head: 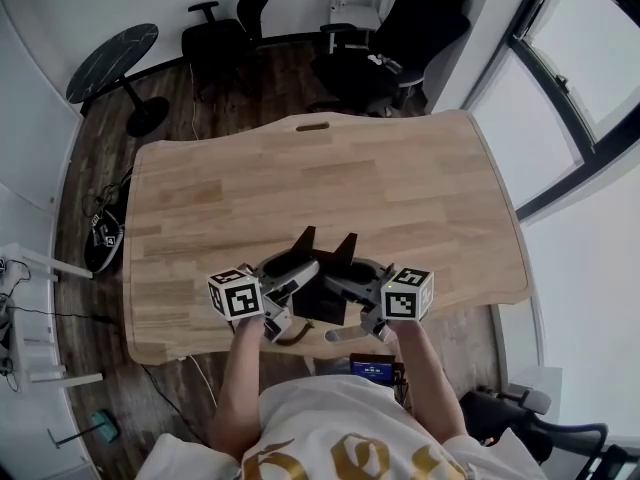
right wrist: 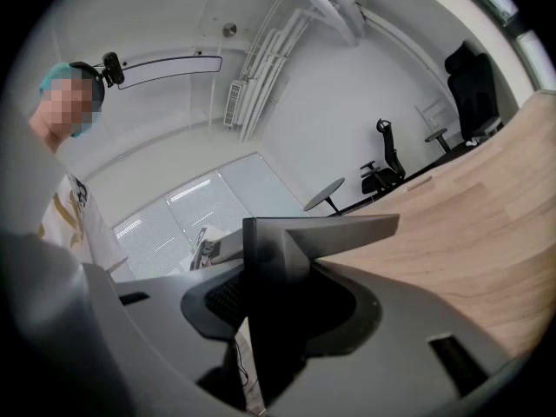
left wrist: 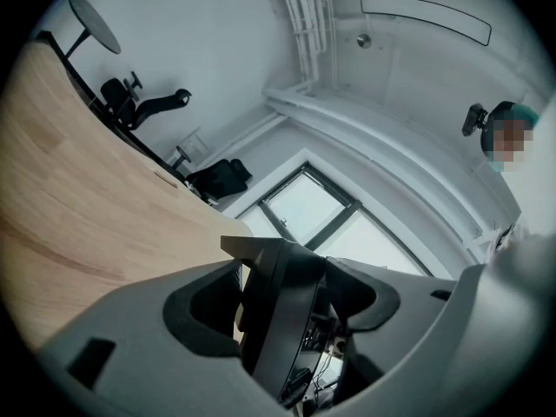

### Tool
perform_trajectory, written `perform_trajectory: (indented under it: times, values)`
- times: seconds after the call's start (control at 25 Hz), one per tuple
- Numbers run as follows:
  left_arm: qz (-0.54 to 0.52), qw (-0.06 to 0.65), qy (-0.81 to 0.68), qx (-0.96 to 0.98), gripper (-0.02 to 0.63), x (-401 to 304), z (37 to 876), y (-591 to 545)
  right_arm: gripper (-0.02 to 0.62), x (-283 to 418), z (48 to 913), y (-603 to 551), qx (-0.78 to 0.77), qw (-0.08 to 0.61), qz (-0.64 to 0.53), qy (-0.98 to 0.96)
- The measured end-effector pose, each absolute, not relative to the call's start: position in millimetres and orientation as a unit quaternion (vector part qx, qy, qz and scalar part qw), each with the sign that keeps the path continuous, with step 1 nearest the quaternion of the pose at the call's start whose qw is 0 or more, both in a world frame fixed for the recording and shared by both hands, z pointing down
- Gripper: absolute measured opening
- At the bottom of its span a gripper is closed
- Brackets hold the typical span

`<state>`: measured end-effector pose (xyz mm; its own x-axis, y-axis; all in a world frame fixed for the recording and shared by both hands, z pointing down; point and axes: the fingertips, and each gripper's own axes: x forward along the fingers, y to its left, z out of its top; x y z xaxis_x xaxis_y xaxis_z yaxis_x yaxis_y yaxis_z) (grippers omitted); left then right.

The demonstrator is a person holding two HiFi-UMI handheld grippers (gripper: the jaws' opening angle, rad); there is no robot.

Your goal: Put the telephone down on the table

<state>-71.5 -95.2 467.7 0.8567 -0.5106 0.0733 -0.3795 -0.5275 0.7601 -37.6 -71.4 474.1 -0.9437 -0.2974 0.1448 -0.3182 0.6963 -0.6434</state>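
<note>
**Telephone clamped between both grippers above the table's near edge**

The black telephone (head: 322, 304) sits between the two hand-held grippers, directly in front of the person and over the near part of the wooden table (head: 400, 188). The left gripper (head: 293, 271) comes in from the left and the right gripper (head: 352, 276) from the right, so they meet on the telephone from opposite sides. Two pointed black parts of the telephone stick up above the jaws.

In the left gripper view the dark body of the telephone fills the gap between the grey jaws, and both jaws press against its sides. In the right gripper view a black slab with a wedge-shaped top stands between the jaws and is gripped in the same way. Both grippers are therefore clenched on the telephone, with their jaws held wide by its width.

The head view does not settle whether the telephone's underside touches the tabletop or hangs just above it.

Each gripper's marker cube (head: 236, 294) faces the head camera, just outside the telephone on either side. The person's forearms reach in from the bottom edge, above a white shirt (head: 330, 438) with gold print.

Beyond the table's far edge stand black office chairs (head: 225, 43) and a round black side table (head: 112, 50).
</note>
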Motion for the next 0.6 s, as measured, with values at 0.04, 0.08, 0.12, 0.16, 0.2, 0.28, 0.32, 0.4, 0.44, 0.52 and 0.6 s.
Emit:
perform_trajectory:
  times: [0.04, 0.08, 0.12, 0.16, 0.2, 0.28, 0.32, 0.4, 0.44, 0.52, 0.6]
  values:
    - [-0.079, 0.417, -0.255, 0.869, 0.278, -71.4, 471.3, -94.8, 0.159, -37.5, 477.2, -70.9, 0.167, 0.016, 0.355, -0.92]
    - [-0.078, 0.42, -0.255, 0.867, 0.278, -71.2, 474.7, -94.8, 0.159, -37.3, 480.2, -70.8, 0.167, 0.018, 0.358, -0.918]
    - [-0.077, 0.423, -0.255, 0.866, 0.278, -70.9, 477.4, -95.3, 0.159, -37.0, 482.9, -71.3, 0.167, 0.019, 0.361, -0.918]
    - [-0.076, 0.425, -0.255, 0.866, 0.278, -70.7, 479.5, -96.0, 0.158, -36.7, 485.2, -72.1, 0.166, 0.02, 0.362, -0.917]
    - [-0.076, 0.426, -0.254, 0.865, 0.278, -70.8, 481.3, -96.8, 0.16, -36.7, 487.2, -73.1, 0.164, 0.022, 0.363, -0.917]
    - [-0.078, 0.428, -0.256, 0.863, 0.278, -72.7, 485.1, -100.1, 0.16, -38.2, 490.5, -76.8, 0.161, 0.026, 0.362, -0.918]
    - [-0.08, 0.428, -0.257, 0.862, 0.278, -73.6, 487.7, -102.3, 0.16, -39.2, 492.8, -79.1, 0.16, 0.028, 0.362, -0.918]
    - [-0.085, 0.433, -0.262, 0.858, 0.278, -74.1, 494.8, -105.5, 0.16, -39.6, 499.4, -82.1, 0.157, 0.033, 0.369, -0.915]
    - [-0.086, 0.437, -0.264, 0.856, 0.278, -73.5, 498.9, -106.3, 0.16, -38.9, 503.3, -82.9, 0.154, 0.036, 0.374, -0.914]
    - [-0.085, 0.444, -0.267, 0.851, 0.278, -72.4, 506.6, -108.3, 0.16, -37.4, 510.6, -85.2, 0.147, 0.043, 0.38, -0.912]
    - [-0.082, 0.449, -0.267, 0.848, 0.278, -74.0, 511.7, -113.8, 0.16, -38.9, 515.7, -91.4, 0.141, 0.048, 0.382, -0.912]
